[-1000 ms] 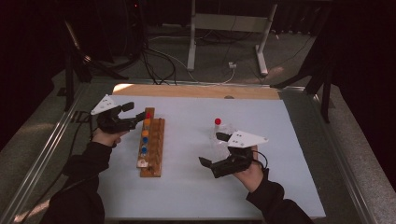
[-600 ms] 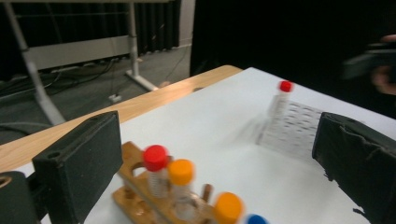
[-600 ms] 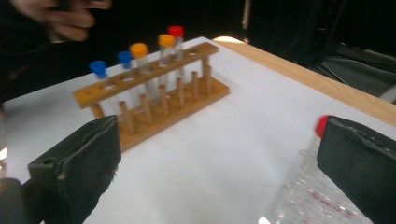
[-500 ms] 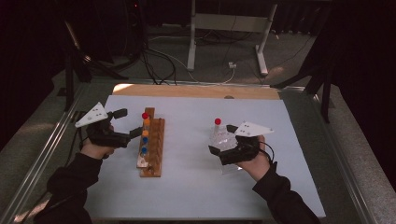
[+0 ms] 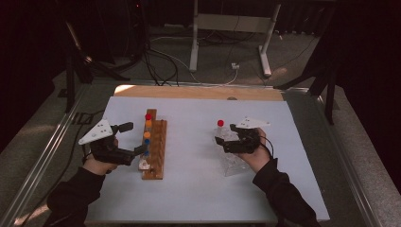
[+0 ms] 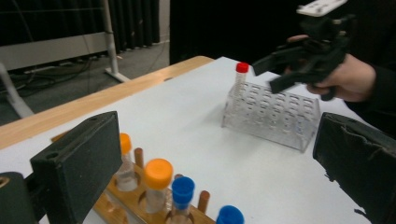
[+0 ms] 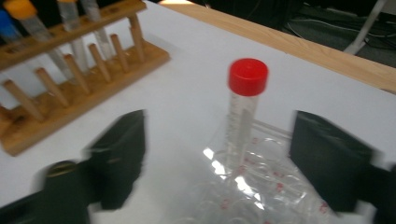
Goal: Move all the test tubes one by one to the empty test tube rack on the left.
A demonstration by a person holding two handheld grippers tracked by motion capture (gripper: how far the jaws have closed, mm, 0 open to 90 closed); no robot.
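A wooden rack (image 5: 157, 150) on the white table holds several tubes with red (image 5: 148, 116), orange (image 5: 147, 135) and blue caps. My left gripper (image 5: 136, 138) is open just left of that rack, its jaws facing the orange-capped tube (image 6: 158, 173) and the blue-capped tube (image 6: 183, 189). A clear plastic rack (image 5: 235, 161) lies at the right with one red-capped tube (image 5: 220, 123) upright in its far corner. My right gripper (image 5: 225, 134) is open over that rack. In the right gripper view the red-capped tube (image 7: 244, 109) stands between its wide jaws, untouched.
A wooden strip (image 5: 198, 92) edges the table's far side, and metal rails (image 5: 56, 142) run along both sides. Beyond the table are a stand's legs (image 5: 227, 42) and cables on the floor. In the left gripper view the right gripper (image 6: 303, 60) is above the clear rack (image 6: 271, 112).
The right gripper has moved away from the person, up to the red-capped tube in the clear rack. The left gripper has come nearer the person along the wooden rack.
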